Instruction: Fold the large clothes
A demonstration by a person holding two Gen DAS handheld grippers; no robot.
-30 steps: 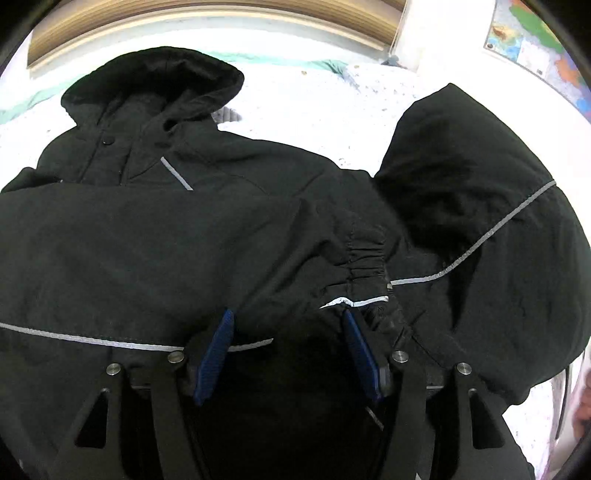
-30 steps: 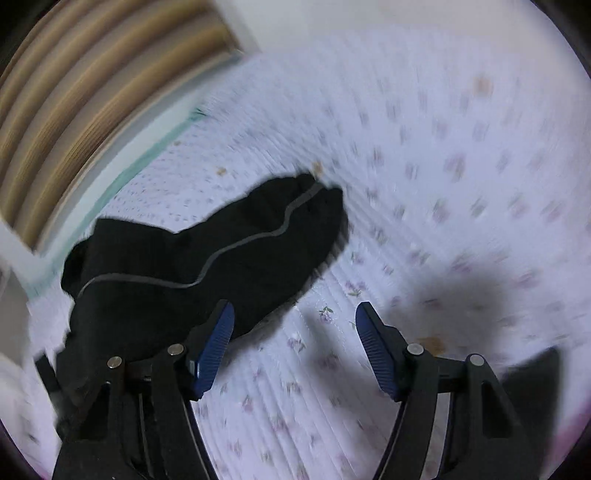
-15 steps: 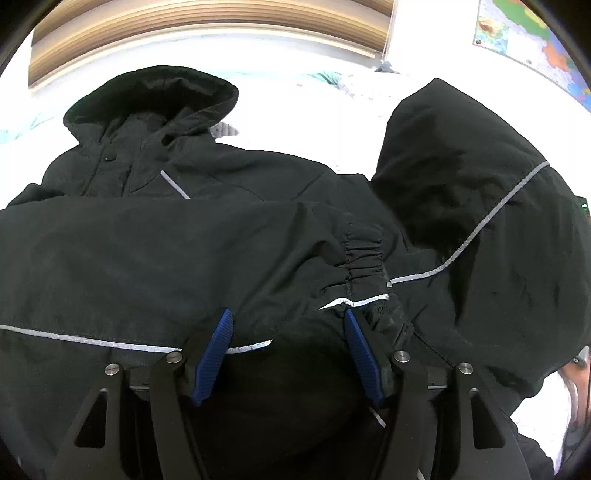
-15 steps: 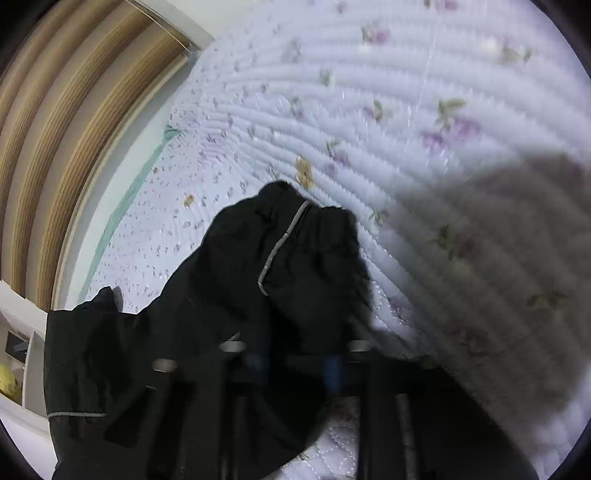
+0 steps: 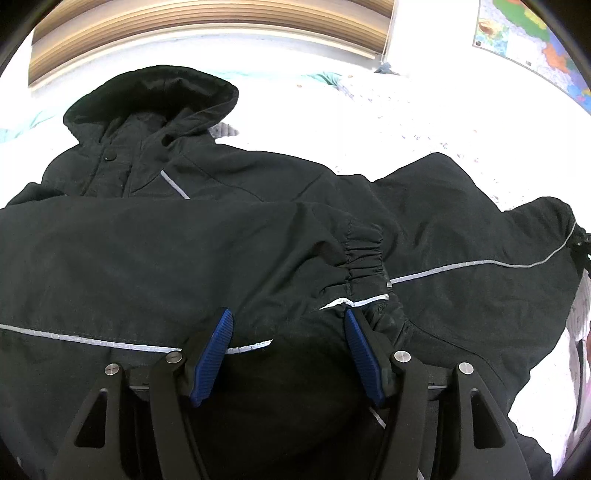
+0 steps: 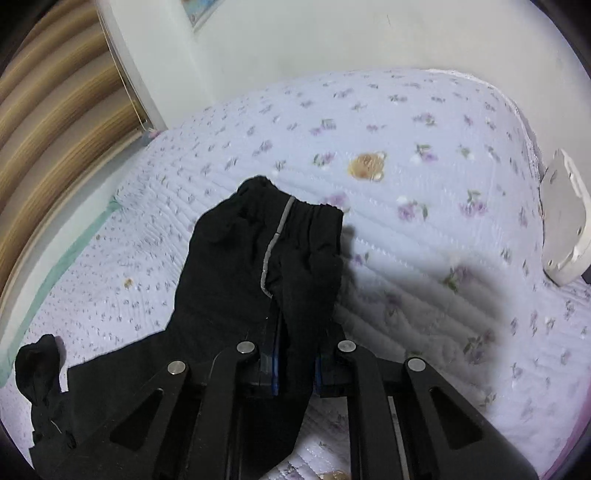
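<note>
A black hooded jacket (image 5: 166, 251) with grey reflective piping lies spread on the bed, hood (image 5: 155, 92) at the far side. One sleeve is folded across the body, and its gathered cuff (image 5: 364, 254) lies by the right finger. My left gripper (image 5: 284, 321) stands open over that sleeve, fabric lying between its blue pads (image 5: 216, 347). The other sleeve (image 5: 480, 236) stretches out to the right. In the right wrist view my right gripper (image 6: 295, 365) is closing its jaws tight on this sleeve (image 6: 240, 277) just behind its cuff (image 6: 295, 210), which sticks out ahead of the fingers.
A pale quilted floral bedspread (image 6: 424, 166) covers the bed. Striped blinds (image 5: 184, 26) hang behind it and a map (image 5: 528, 44) is on the wall to the right. A white plastic object (image 6: 561, 221) sits at the bed's right edge.
My right gripper went from open above the quilt to shut on the sleeve. In the left wrist view that sleeve sank from a raised hump to a low stretch out to the right. The left gripper stayed put.
</note>
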